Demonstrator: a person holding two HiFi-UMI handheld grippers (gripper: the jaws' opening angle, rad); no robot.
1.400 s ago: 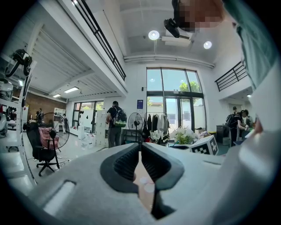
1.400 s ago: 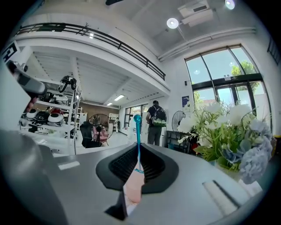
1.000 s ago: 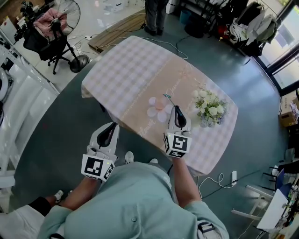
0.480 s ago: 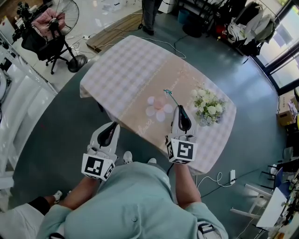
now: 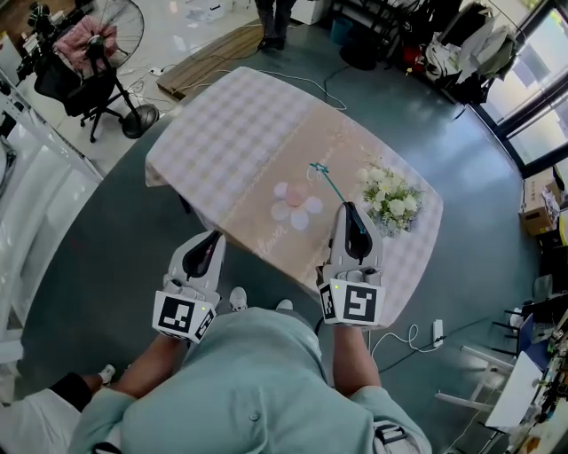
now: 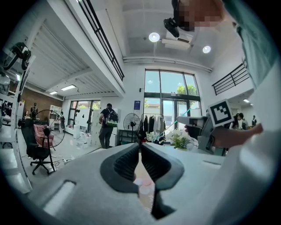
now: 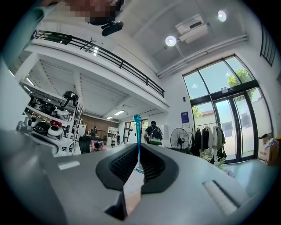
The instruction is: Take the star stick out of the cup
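Observation:
My right gripper (image 5: 348,209) is shut on a thin teal star stick (image 5: 330,184), whose star end points away over the table. In the right gripper view the stick (image 7: 138,132) rises straight out from between the closed jaws (image 7: 138,148). A pink and white flower-shaped cup (image 5: 295,204) stands on the table, left of the stick and apart from it. My left gripper (image 5: 214,238) hovers at the table's near edge with its jaws (image 6: 140,149) shut and nothing between them. The cup (image 6: 142,182) shows below them.
The table (image 5: 240,124) wears a checked cloth with a beige runner. A bouquet of white flowers (image 5: 390,197) stands right of the stick's tip. A person (image 5: 271,22) stands beyond the far end. A floor fan (image 5: 115,27) is at far left, a power strip (image 5: 435,332) on the floor.
My right gripper has drawn back and to the right with the star stick, which now stands away from the cup. The left gripper has stayed put.

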